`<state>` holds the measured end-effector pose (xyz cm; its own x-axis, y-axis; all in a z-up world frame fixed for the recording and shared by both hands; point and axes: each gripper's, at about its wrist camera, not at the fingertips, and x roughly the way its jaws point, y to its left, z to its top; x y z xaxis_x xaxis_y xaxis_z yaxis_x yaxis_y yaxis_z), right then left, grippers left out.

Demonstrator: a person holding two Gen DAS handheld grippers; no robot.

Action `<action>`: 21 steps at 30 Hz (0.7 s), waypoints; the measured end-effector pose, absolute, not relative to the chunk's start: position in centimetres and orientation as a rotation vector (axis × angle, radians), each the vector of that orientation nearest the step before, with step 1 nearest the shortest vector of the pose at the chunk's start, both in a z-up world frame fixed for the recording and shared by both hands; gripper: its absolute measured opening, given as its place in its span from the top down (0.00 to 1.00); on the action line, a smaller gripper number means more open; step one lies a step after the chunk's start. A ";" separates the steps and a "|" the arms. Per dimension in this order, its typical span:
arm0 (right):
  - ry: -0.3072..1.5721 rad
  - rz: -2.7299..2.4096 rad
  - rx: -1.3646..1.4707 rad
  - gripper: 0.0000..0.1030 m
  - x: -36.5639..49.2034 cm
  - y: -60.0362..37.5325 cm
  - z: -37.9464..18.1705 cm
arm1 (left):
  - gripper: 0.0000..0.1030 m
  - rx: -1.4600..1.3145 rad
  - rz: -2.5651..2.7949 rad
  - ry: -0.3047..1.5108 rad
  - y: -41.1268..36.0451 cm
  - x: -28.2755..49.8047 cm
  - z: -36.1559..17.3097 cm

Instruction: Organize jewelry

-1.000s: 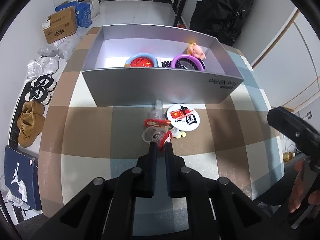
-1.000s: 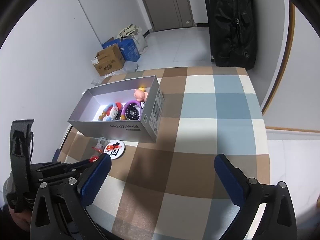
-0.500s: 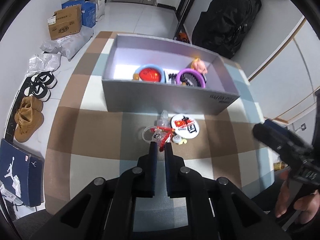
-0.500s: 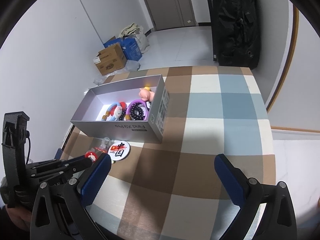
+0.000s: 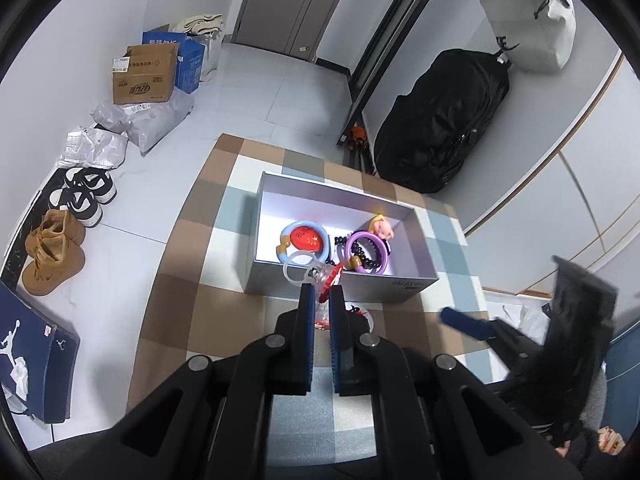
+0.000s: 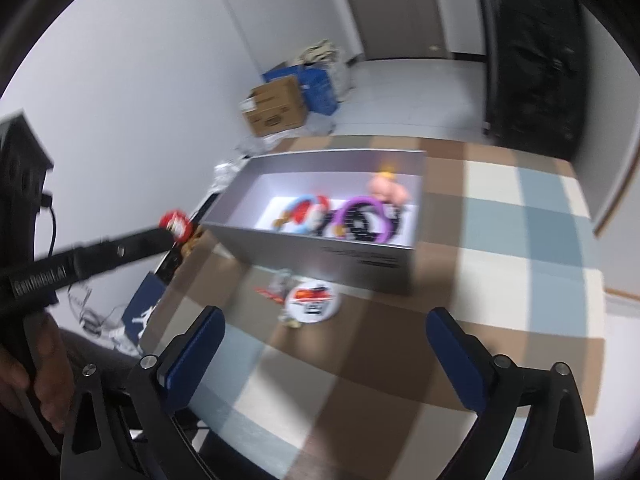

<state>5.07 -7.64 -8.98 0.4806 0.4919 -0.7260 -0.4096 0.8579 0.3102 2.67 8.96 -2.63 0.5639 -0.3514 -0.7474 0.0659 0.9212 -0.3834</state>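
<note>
The counter (image 5: 180,280) wears a checked cloth of brown, cream, grey and blue squares. A grey open-topped box (image 5: 340,284) stands on it toward the far side. Just in front of the box's near wall a round white badge (image 6: 312,298) with red and black marks lies flat, with a small red and clear trinket (image 6: 276,288) beside it.

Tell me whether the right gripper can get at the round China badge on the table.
Probably yes: the right gripper is open and empty, and the badge lies uncovered on the table ahead of it, before the box.
</note>
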 end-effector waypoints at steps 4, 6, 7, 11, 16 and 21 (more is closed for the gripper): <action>0.948 0.617 0.084 0.24 5.6 -5.5 -9.7 | 0.98 -0.354 -0.258 0.943 9.8 2.5 -2.8; 0.957 0.639 0.081 0.29 6.0 -4.7 -10.0 | 0.98 -0.366 -0.258 0.942 10.3 2.4 -2.8; 0.961 0.653 0.074 0.31 6.3 -4.0 -10.2 | 0.98 -0.375 -0.260 0.943 10.5 2.5 -3.0; 0.968 0.668 0.022 0.39 7.0 -1.9 -10.6 | 0.98 -0.402 -0.252 0.960 11.6 2.8 -3.5; 0.983 0.632 -0.059 0.49 7.4 -0.4 -11.6 | 0.97 -0.416 -0.252 0.968 12.2 2.9 -3.7; 0.986 0.609 -0.103 0.58 8.0 0.2 -12.3 | 0.98 -0.437 -0.253 0.984 12.2 3.2 -3.8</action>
<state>7.97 0.20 -12.33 0.4006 0.4351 -0.8064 -0.5260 0.8298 0.1863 3.21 12.22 -3.80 0.5347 -0.3984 -0.7453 0.0102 0.8849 -0.4657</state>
